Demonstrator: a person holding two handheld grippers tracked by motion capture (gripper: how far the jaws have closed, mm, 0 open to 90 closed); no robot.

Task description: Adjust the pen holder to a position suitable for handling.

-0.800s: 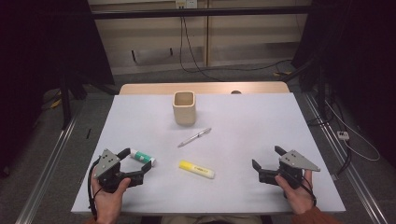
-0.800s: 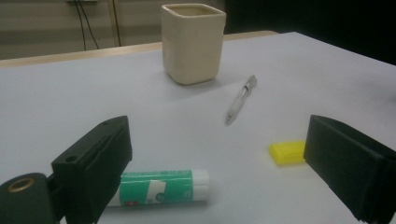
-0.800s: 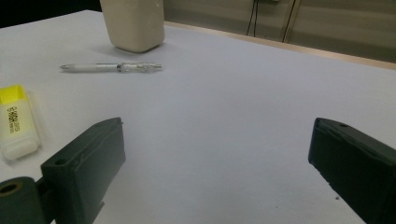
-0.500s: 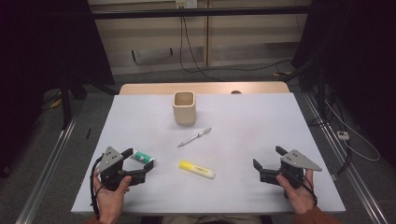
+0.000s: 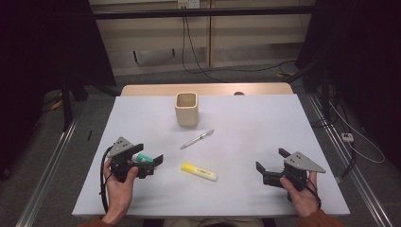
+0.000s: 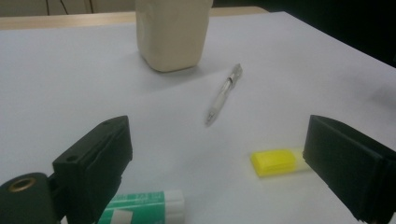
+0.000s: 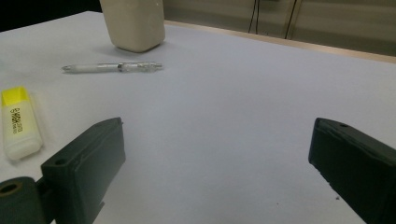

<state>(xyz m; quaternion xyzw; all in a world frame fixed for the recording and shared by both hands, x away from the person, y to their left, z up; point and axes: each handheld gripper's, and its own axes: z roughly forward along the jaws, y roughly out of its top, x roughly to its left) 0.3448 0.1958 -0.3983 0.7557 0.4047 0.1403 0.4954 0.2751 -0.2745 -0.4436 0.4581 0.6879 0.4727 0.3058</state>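
Eraser (image 5: 143, 159) left of highlighter (image 5: 199, 171)

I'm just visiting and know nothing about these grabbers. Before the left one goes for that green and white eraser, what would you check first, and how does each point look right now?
1. Left gripper open: ok, its jaws stand wide apart.
2. Green and white eraser within the opening: not ok, it lies low beside one jaw, not centred between them.
3. Yellow highlighter out of the path: ok, it lies apart from the eraser on the white table.
4. Clear pen and beige square cup out of the way: ok, both sit farther back.
5. Right gripper clear: ok, open and empty, far across the table.
6. Eraser lying flat: cannot tell, partly hidden.
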